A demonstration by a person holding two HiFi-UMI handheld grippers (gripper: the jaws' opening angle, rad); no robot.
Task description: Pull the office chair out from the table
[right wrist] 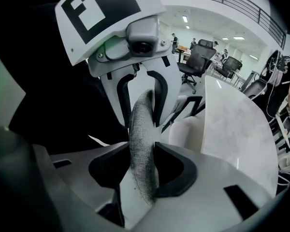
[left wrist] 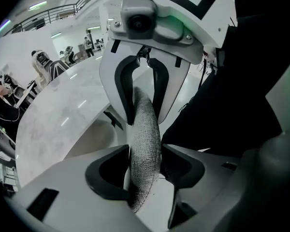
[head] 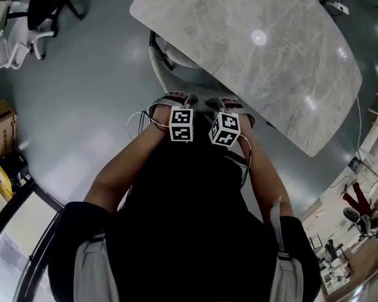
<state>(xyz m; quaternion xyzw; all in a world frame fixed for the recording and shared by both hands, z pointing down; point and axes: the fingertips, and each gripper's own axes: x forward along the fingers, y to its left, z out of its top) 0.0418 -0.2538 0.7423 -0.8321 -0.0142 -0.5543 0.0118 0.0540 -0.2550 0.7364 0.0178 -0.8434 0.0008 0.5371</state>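
Note:
The office chair (head: 168, 60) stands tucked under the pale marble table (head: 258, 49); only a grey-white part of it shows beside the table's edge. Both grippers point steeply down, side by side, over the top of its back. In the left gripper view the grey mesh rim (left wrist: 145, 129) runs between the jaws of my left gripper (left wrist: 146, 159), which stand wide around it. The right gripper view shows the same rim (right wrist: 142, 139) with my right gripper (right wrist: 142, 164) closed on it, the pads against both sides. Each gripper view also shows the other gripper straddling the rim farther along.
The table (left wrist: 58, 110) lies just beyond the chair back. Other office chairs (head: 41, 8) stand at the far left, more black chairs (right wrist: 199, 57) behind. Cardboard boxes (head: 1, 121) sit at the left edge. A person stands at the right (right wrist: 282, 88).

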